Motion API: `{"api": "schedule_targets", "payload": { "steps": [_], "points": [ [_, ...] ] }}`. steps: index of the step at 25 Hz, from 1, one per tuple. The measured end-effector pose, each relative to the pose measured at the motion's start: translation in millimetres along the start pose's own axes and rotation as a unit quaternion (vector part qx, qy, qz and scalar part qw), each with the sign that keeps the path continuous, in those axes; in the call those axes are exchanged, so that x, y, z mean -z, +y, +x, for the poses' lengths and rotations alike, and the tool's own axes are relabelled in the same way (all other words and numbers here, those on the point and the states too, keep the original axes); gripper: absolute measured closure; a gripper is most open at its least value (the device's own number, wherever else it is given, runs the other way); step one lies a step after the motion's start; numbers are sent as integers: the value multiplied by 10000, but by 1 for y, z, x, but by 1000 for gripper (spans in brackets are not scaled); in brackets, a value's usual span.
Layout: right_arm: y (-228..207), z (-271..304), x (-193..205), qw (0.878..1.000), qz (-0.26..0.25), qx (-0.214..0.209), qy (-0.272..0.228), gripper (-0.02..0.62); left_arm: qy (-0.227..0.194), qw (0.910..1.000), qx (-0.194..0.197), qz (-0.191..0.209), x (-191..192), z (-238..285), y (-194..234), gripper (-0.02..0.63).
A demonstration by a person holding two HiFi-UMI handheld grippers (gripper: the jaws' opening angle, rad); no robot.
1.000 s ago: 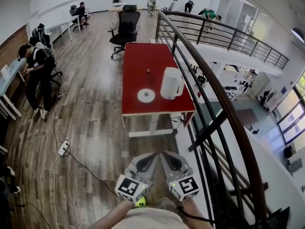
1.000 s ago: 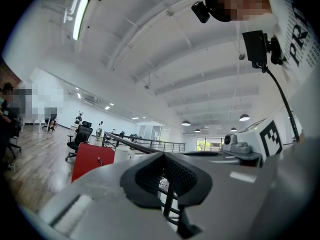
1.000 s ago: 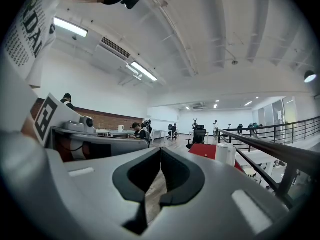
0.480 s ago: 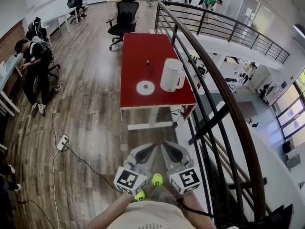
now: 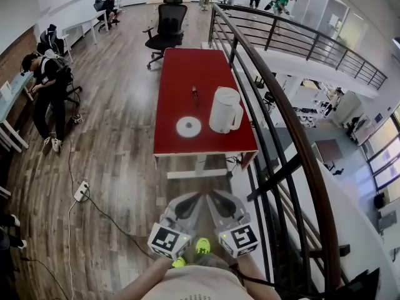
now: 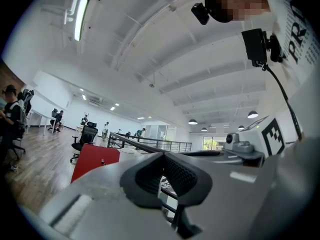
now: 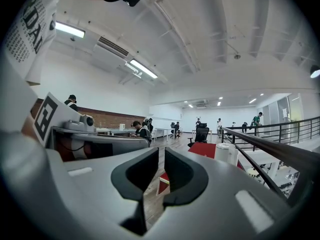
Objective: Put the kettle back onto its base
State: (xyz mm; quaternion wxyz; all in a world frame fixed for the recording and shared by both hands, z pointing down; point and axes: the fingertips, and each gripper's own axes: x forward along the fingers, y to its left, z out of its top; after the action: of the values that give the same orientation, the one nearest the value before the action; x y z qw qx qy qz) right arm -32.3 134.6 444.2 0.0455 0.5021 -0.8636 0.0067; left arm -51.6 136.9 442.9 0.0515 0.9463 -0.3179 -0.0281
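— Surroundings, obstructions?
— One black railing point(image 5: 275, 105) at right. One power strip point(image 5: 82, 192) on wood floor point(image 5: 119, 124). One office chair point(image 5: 167, 29) beyond red bench point(image 5: 187, 74).
— Task items?
— One white kettle point(image 5: 224, 109), upright on bench, just beside one round base point(image 5: 189, 127), apart.
— Jaws?
— Left gripper point(image 5: 194, 200): pressed together. Right gripper point(image 5: 217, 200): just opening, slim gap, empty.

The white plastic electric kettle point(image 5: 224, 110) stands upright on the red surface point(image 5: 181, 74), close to its right edge, with its handle turned to the right. The round white flat base point(image 5: 189, 127) lies bare just left of the kettle, slightly nearer, and apart from it.
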Motion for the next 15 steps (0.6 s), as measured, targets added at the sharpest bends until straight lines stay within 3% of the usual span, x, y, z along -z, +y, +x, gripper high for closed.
{"api": "schedule_targets", "payload": {
  "steps": [15],
  "points": [
    [-86, 25, 15, 9995, -52, -298, 134, 565, 25, 9994, -355, -7, 15, 78, 22, 614]
  ]
}}
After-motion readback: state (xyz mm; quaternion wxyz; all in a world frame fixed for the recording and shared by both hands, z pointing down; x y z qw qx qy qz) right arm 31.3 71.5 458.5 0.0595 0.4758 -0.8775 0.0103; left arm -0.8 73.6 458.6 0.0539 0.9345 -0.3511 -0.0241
